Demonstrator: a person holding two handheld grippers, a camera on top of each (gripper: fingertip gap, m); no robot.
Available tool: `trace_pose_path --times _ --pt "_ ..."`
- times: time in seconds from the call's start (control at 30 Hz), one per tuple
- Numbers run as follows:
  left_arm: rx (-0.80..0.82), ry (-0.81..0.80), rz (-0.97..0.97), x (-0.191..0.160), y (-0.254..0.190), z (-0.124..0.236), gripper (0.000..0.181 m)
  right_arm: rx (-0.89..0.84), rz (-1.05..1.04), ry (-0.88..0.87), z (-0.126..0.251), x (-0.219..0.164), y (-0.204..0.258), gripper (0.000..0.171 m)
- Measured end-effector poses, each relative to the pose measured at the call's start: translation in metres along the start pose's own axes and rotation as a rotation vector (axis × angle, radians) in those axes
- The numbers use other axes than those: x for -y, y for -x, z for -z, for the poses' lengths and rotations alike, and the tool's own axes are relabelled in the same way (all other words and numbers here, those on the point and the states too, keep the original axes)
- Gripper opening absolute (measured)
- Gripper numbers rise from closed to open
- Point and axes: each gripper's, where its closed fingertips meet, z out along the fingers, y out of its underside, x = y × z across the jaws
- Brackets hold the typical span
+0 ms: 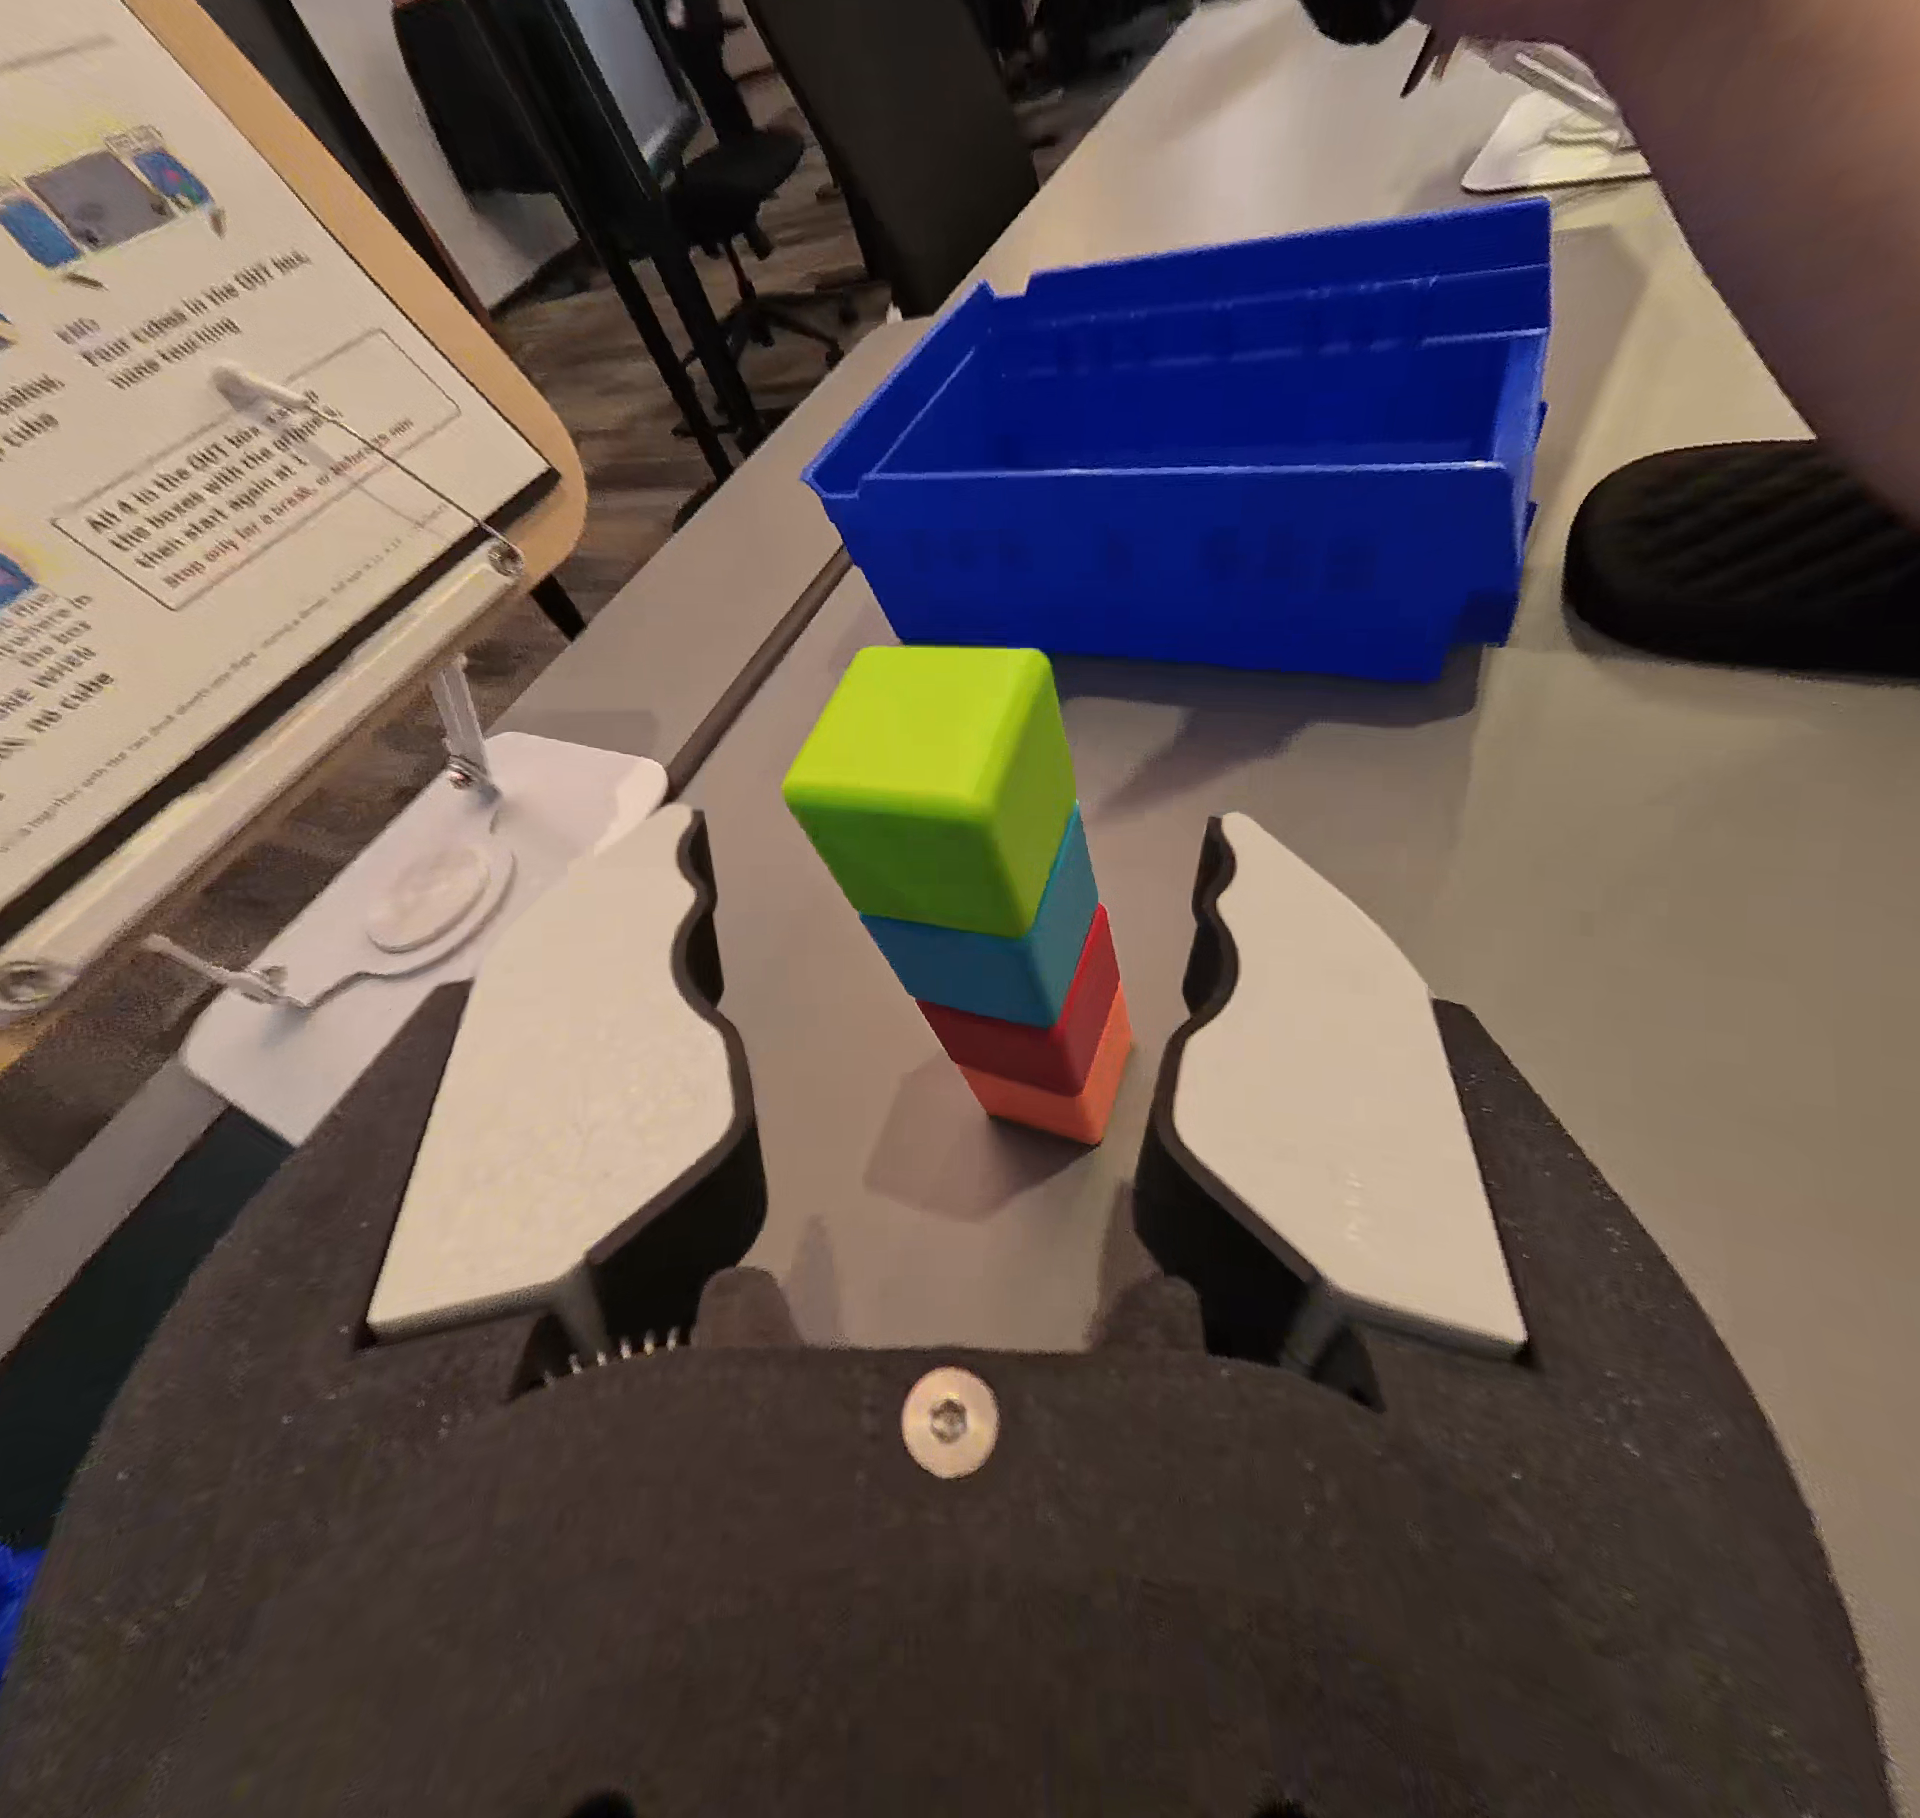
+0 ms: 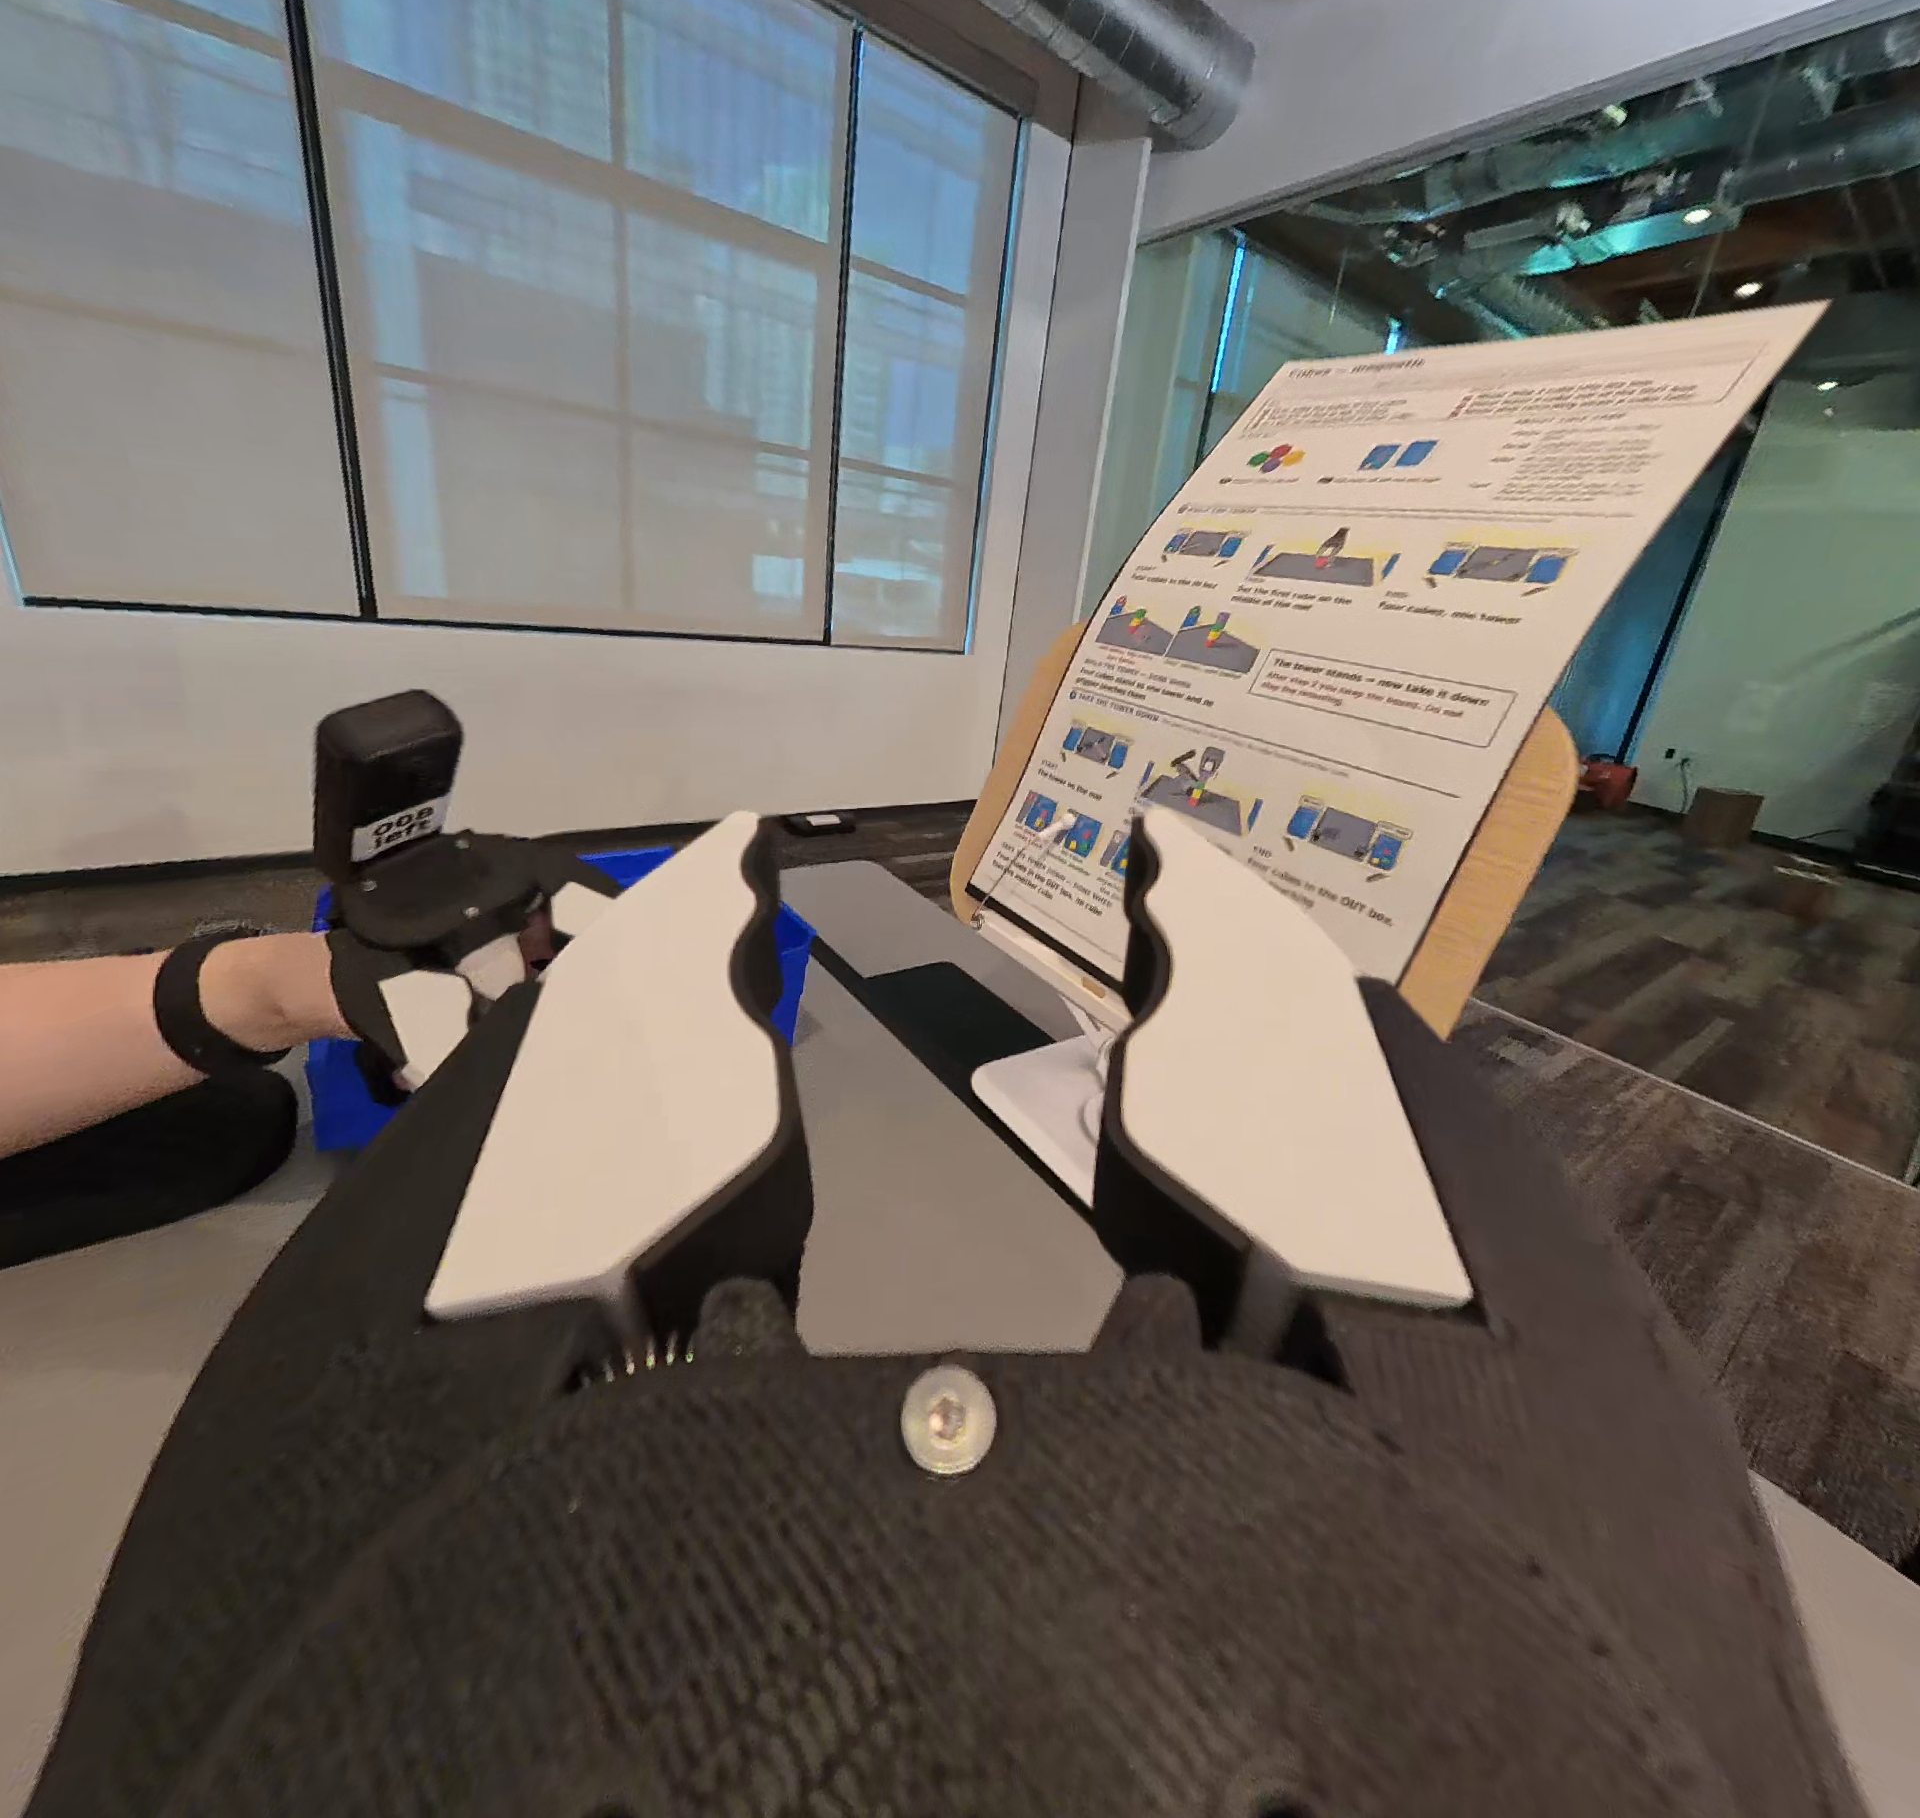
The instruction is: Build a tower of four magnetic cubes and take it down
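A tower of four cubes stands on the dark grey mat (image 1: pixel 1351 937): green (image 1: pixel 935 781) on top, then blue (image 1: pixel 987 958), red (image 1: pixel 1023 1036) and orange (image 1: pixel 1055 1103) at the bottom. My left gripper (image 1: pixel 951 833) is open above the tower, its white fingers (image 1: pixel 582 1072) on either side and clear of the cubes. My right gripper (image 2: pixel 945 833) is open and empty, raised and pointing away from the tower. The left gripper (image 2: pixel 416 895) shows at the left of the right wrist view, held by a hand. The tower is hidden there.
An empty blue bin (image 1: pixel 1195 480) stands behind the tower; another blue bin (image 2: pixel 343 1093) shows behind the left gripper. An instruction sheet on a wooden stand (image 1: pixel 208 418) is at the table's left edge (image 2: pixel 1351 625). A black wrist rest (image 1: pixel 1745 553) lies right of the bin. Left tips to right tips: about 25 cm.
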Motion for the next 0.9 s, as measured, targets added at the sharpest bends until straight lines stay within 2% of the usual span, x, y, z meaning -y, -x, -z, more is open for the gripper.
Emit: trace_pose_path --times 0.27,0.33,0.4,0.5,0.6,0.77,0.9 --pt "-0.09 0.019 0.152 -0.009 0.005 -0.011 0.093 0.046 0.034 0.113 -0.02 -0.028 0.013 0.065" --pt "-0.047 0.069 0.248 -0.015 0.003 -0.01 0.086 0.056 0.05 0.129 -0.024 -0.032 0.017 0.065" --pt "-0.044 0.083 0.296 -0.009 -0.006 -0.011 0.089 0.06 0.057 0.138 -0.026 -0.035 0.019 0.065" --pt "0.098 0.087 0.285 -0.008 0.005 -0.01 0.091 0.068 0.062 0.161 -0.028 -0.042 0.022 0.065" --pt "0.132 0.071 0.293 -0.017 0.001 -0.013 0.096 0.069 0.065 0.173 -0.028 -0.046 0.024 0.065" --pt "0.208 -0.059 0.37 -0.027 0.009 -0.018 0.098 0.076 0.077 0.178 -0.028 -0.046 0.026 0.065" --pt "0.157 -0.177 0.369 -0.024 0.0 -0.021 0.09 0.084 0.059 0.176 -0.026 -0.046 0.025 0.065"
